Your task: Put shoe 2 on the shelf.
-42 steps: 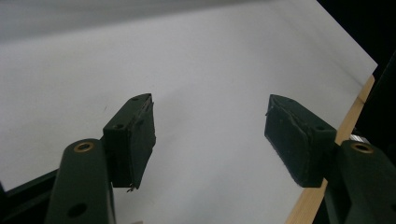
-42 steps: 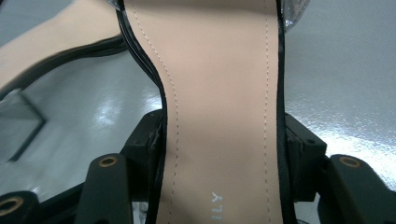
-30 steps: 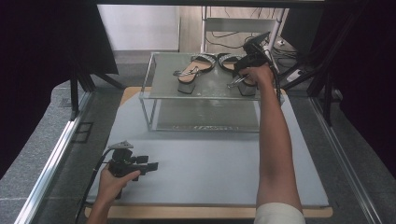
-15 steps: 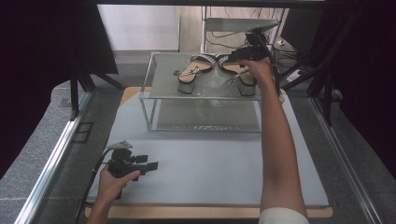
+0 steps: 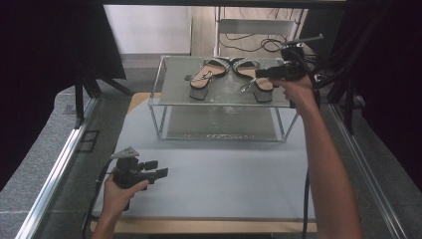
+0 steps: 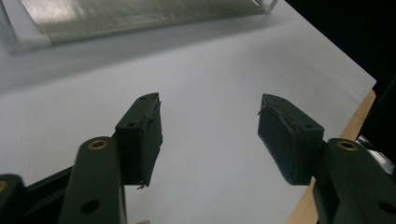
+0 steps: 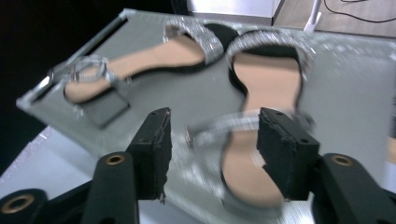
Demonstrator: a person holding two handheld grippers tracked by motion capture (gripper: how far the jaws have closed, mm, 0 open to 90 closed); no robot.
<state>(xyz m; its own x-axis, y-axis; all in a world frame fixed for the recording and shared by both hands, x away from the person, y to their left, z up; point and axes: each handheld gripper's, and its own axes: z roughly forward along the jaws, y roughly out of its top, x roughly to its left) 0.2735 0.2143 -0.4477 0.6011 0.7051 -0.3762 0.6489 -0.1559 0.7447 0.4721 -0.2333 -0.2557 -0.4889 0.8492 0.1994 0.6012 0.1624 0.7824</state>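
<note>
Nearest the person, the left gripper lies low on the white mat, well short of the glass rack, held in the left hand. Its 2 jaws stand spread with nothing between them, though they have just been closing a little; in the left gripper view only bare mat lies between the pads. Farther off, the rack stands at the mat's far end, and on its top shelf sit 2 sandals with glittery straps, toes nearly touching at the back. The left sandal lies toward the rack's left half, the right sandal toward its right half. The right gripper hovers over the rack's right end; its jaws, just closing, straddle the right sandal's heel strap without pressing it.
</note>
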